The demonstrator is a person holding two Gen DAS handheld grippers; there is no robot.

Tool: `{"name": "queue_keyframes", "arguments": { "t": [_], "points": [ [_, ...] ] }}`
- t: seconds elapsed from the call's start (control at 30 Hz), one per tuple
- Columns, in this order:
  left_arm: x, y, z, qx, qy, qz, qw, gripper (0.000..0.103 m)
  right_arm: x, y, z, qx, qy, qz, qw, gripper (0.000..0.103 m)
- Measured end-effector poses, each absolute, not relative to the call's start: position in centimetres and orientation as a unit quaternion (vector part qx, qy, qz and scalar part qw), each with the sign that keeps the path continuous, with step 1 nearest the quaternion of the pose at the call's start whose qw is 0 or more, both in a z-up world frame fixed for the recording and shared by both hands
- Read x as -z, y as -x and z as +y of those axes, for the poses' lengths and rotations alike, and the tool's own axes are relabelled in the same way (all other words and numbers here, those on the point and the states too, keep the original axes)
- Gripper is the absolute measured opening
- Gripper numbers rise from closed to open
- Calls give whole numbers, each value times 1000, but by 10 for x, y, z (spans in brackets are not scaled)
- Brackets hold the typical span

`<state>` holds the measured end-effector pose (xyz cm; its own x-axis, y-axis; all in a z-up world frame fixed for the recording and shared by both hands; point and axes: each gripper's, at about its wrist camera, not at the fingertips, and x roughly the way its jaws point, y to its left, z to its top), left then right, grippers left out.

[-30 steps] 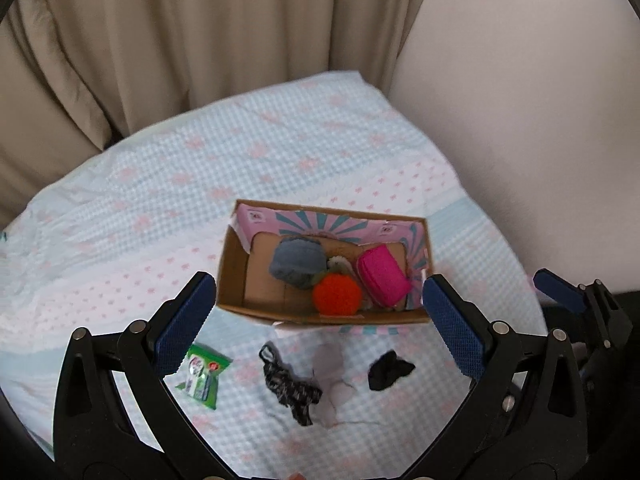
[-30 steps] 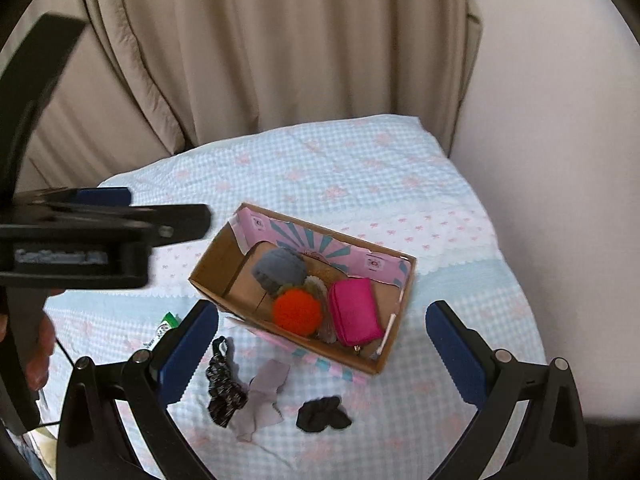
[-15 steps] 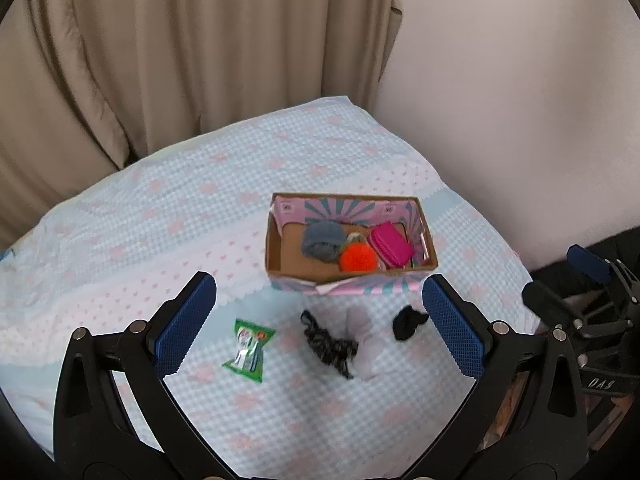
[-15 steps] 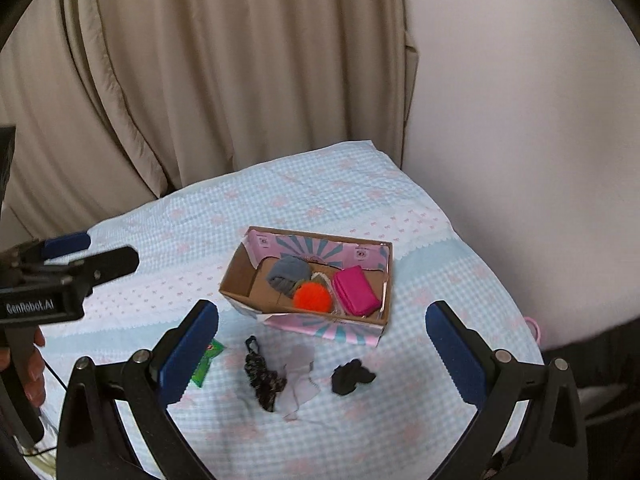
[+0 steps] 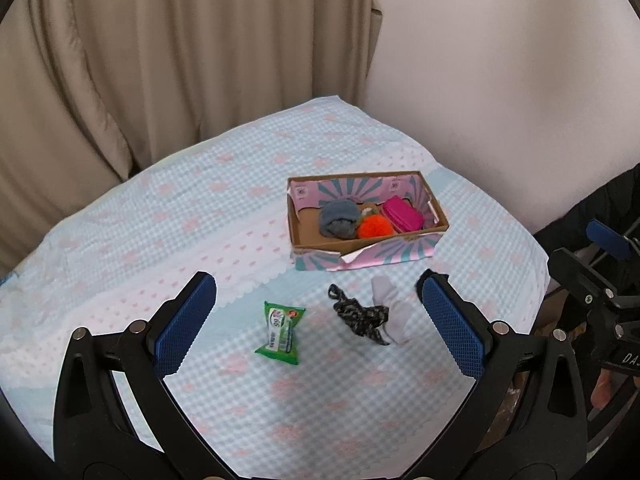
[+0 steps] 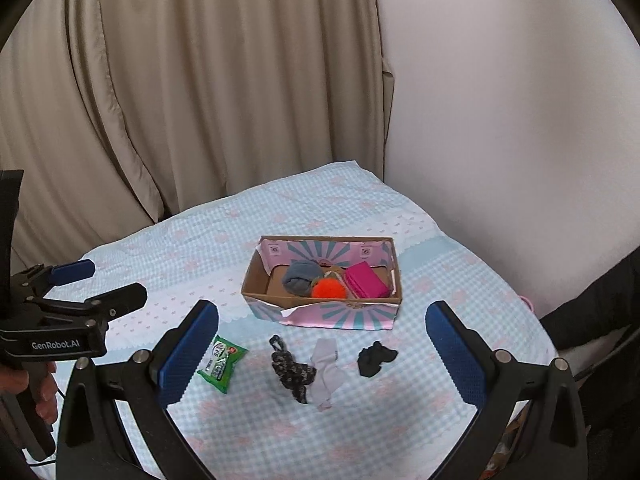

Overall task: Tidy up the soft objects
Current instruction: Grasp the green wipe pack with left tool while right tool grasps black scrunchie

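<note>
A pink and teal cardboard box sits on the checked bedspread. It holds a grey fabric bundle, an orange pompom and a magenta pouch. In front of the box lie a green tissue pack, a black patterned sock, a white sock and a black sock. My left gripper and right gripper are open and empty, held high above the loose items.
The bedspread covers a bed that ends at a beige curtain behind and a white wall on the right. The left gripper shows at the left of the right wrist view.
Both grippers have pulled back and up from the box, so the whole bed and all loose items show. Both stay open. The objects have not moved.
</note>
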<state>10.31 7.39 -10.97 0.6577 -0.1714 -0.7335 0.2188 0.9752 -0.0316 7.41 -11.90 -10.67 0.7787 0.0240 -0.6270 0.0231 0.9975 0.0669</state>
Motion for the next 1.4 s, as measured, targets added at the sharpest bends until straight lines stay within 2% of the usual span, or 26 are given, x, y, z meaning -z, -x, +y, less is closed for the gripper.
{"name": "queue_keyframes", "arguments": {
  "t": [0.23, 0.7, 0.8, 0.97, 1.1, 1.2, 1.37, 1.4],
  "points": [
    [155, -112, 92, 98, -13, 414, 905, 103, 143, -86, -94, -18, -13, 337, 941, 103],
    [324, -154, 105, 85, -24, 446, 891, 102, 275, -143, -66, -79, 31, 381, 921, 103],
    [358, -166, 106, 83, -28, 452, 888, 102, 307, -157, -63, -92, 40, 393, 914, 94],
    [410, -182, 107, 78, -24, 466, 881, 97, 361, -176, -53, -118, 70, 406, 903, 90],
    [441, -189, 106, 76, -24, 474, 877, 92, 400, -189, -45, -138, 97, 420, 892, 75],
    [454, -193, 102, 78, -29, 476, 875, 89, 421, -198, -41, -148, 109, 429, 884, 71],
    [465, -197, 97, 84, -35, 482, 871, 77, 445, -205, -35, -162, 119, 444, 873, 66],
    [466, -198, 97, 85, -36, 484, 870, 76, 448, -206, -34, -163, 119, 446, 872, 61]
  ]
}}
